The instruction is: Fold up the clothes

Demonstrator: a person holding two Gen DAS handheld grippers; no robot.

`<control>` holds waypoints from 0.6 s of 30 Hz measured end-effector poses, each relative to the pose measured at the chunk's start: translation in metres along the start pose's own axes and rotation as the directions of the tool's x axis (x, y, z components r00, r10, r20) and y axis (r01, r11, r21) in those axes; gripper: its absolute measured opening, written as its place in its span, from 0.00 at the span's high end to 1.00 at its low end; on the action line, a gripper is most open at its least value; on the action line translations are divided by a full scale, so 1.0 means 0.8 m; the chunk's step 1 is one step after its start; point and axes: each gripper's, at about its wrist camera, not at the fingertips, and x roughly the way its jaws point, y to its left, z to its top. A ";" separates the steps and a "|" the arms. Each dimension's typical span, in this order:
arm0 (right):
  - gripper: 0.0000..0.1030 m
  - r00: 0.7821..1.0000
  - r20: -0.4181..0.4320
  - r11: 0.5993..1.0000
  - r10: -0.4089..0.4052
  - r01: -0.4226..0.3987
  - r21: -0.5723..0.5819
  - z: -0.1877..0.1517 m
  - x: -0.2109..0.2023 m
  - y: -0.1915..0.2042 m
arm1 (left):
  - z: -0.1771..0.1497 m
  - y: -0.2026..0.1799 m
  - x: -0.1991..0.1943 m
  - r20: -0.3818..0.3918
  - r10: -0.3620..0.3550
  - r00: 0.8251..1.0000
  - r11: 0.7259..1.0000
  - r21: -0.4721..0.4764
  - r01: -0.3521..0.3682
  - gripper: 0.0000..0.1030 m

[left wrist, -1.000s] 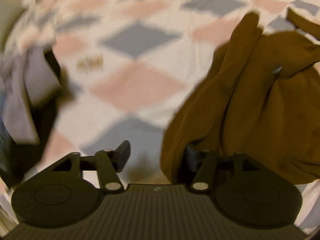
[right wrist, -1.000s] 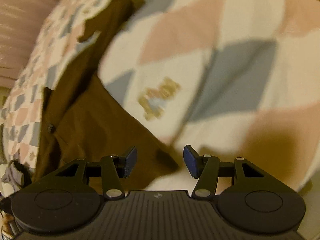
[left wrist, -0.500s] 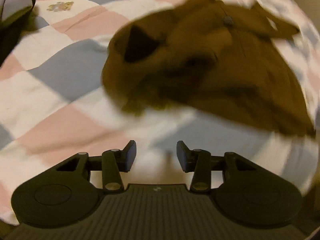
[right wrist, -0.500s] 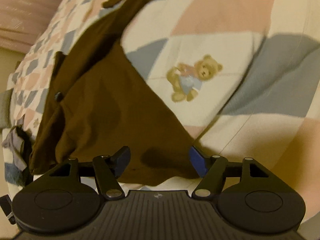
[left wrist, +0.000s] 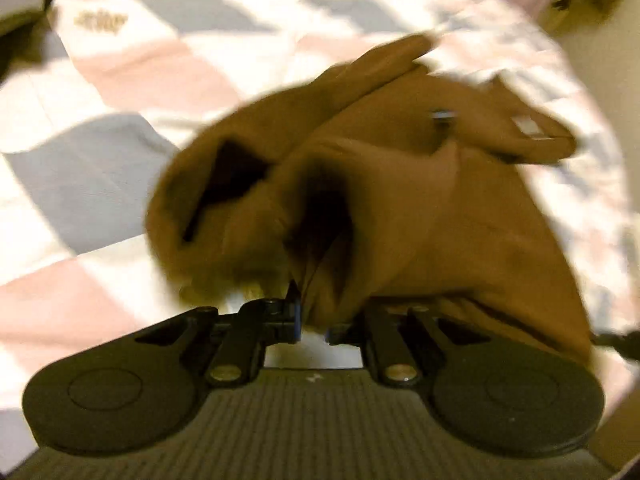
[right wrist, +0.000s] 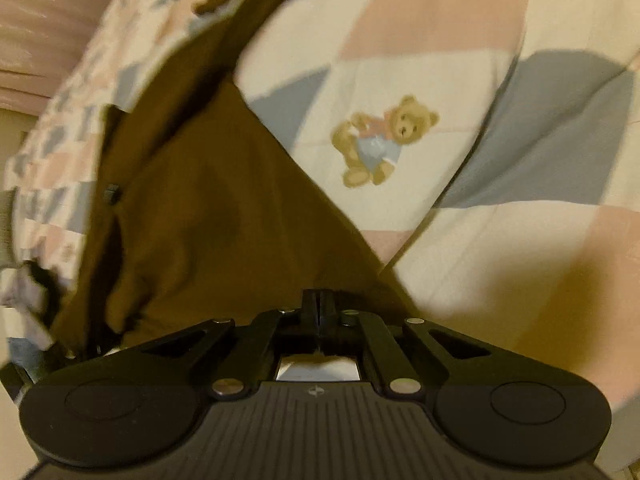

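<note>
Right tool (right wrist: 319,312) pinches the brown garment (right wrist: 208,208); left tool (left wrist: 314,322), nearly closed, grips its bunched edge.

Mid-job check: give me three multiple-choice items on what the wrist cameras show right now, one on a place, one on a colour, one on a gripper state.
1. Where does the printed teddy bear sit relative to the brown fabric garment in the right wrist view?
A. right of it
B. under it
C. left of it

2. What colours is the checked quilt?
A. red, black
B. green, yellow
C. pink, grey, cream

3. The right gripper is:
A. wide open
B. shut on the garment's corner
C. out of view

Answers: 1 A, the bear lies on bare quilt right of the cloth's edge; 2 C, the patches show these; 3 B, the fingers meet at the cloth's tip.
</note>
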 end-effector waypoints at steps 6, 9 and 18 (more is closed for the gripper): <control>1.00 0.988 -0.059 0.989 -0.145 0.146 0.019 -0.051 -0.042 -0.039 | -0.086 0.035 -0.095 -0.145 0.024 0.989 0.999 -0.023 -0.027 1.00; 0.81 0.983 -0.078 0.984 -0.169 0.172 0.038 -0.058 -0.021 -0.051 | -0.113 0.051 -0.074 -0.252 0.140 0.957 0.989 -0.014 -0.148 1.00; 0.22 0.996 -0.035 0.959 -0.087 0.074 -0.275 0.017 0.053 0.010 | -0.057 -0.003 0.029 -0.102 0.124 0.987 0.991 0.054 -0.119 0.47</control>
